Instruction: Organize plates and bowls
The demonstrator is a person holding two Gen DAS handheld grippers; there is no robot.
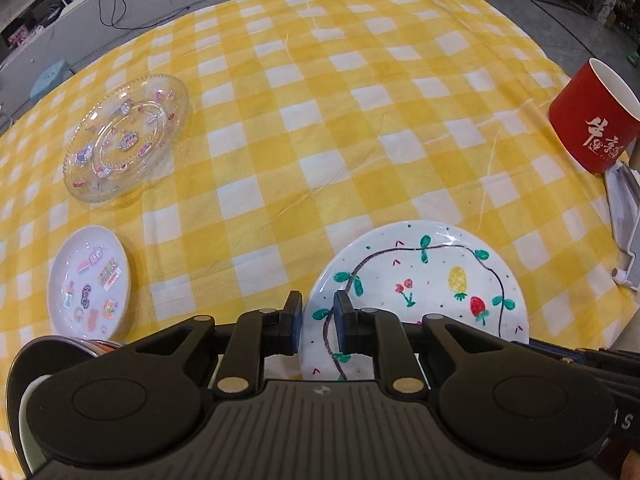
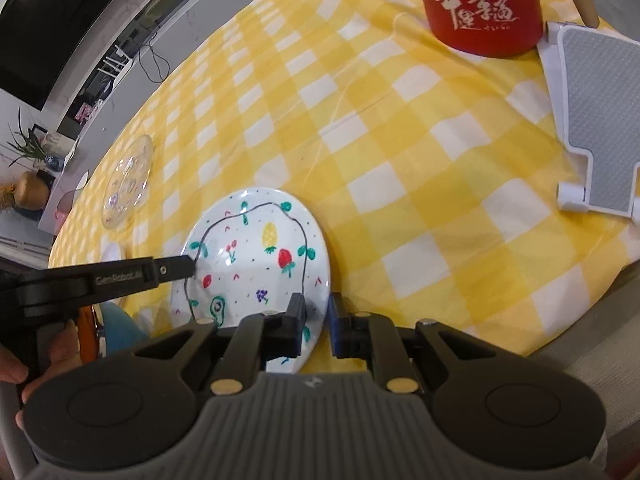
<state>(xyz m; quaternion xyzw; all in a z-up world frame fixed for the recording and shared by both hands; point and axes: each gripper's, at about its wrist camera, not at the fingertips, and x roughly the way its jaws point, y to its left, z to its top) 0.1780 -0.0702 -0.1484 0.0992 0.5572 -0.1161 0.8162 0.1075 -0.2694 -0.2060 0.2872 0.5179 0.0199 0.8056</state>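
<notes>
A white plate painted with fruit and a vine [image 1: 432, 280] lies on the yellow checked cloth near the front edge; it also shows in the right wrist view [image 2: 256, 248]. My left gripper [image 1: 318, 320] is shut on its left rim. My right gripper [image 2: 317, 322] is shut on its near right rim. A clear glass plate with stickers [image 1: 128, 136] lies at the far left, and a small white sticker plate [image 1: 90, 284] lies nearer on the left. A red paper bowl with white characters [image 1: 592, 120] stands at the right; it also shows in the right wrist view [image 2: 480, 4].
A white and grey dish rack [image 2: 596, 120] stands on the cloth right of the painted plate, just past the red bowl. More stacked dishes [image 1: 76, 346] sit at the near left, mostly hidden by my left gripper. The table's front edge is close.
</notes>
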